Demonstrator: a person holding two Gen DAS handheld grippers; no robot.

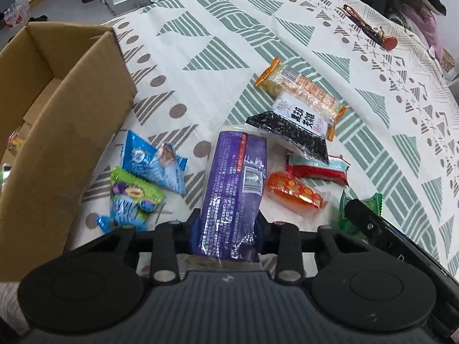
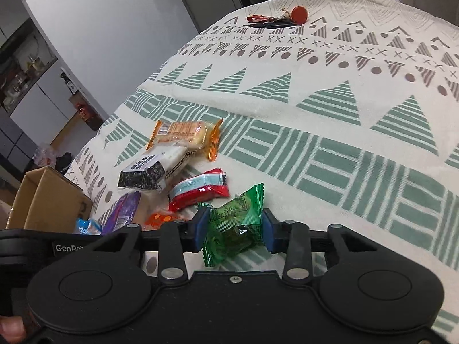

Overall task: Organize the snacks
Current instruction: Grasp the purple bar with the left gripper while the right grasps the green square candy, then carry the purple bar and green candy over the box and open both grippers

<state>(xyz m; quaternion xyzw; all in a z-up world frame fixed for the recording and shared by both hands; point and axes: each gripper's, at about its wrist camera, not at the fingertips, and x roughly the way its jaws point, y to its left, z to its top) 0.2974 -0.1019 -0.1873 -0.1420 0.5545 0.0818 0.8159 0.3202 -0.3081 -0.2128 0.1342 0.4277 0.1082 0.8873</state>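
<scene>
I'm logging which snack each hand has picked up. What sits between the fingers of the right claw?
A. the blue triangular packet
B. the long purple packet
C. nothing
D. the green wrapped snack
D: in the right wrist view the right claw has its blue pads closed against both sides of the green wrapped snack; the long purple packet is in the left claw.

L gripper (image 1: 228,226) low over table, jaws clamped on purple snack pack (image 1: 233,189), pack sticking fwd. R gripper (image 2: 233,229) alongside, blue pads (image 2: 200,226) pinched on green candy wrapper (image 2: 235,223). Fingertip (image 2: 10,329) seen at R handle.
</scene>
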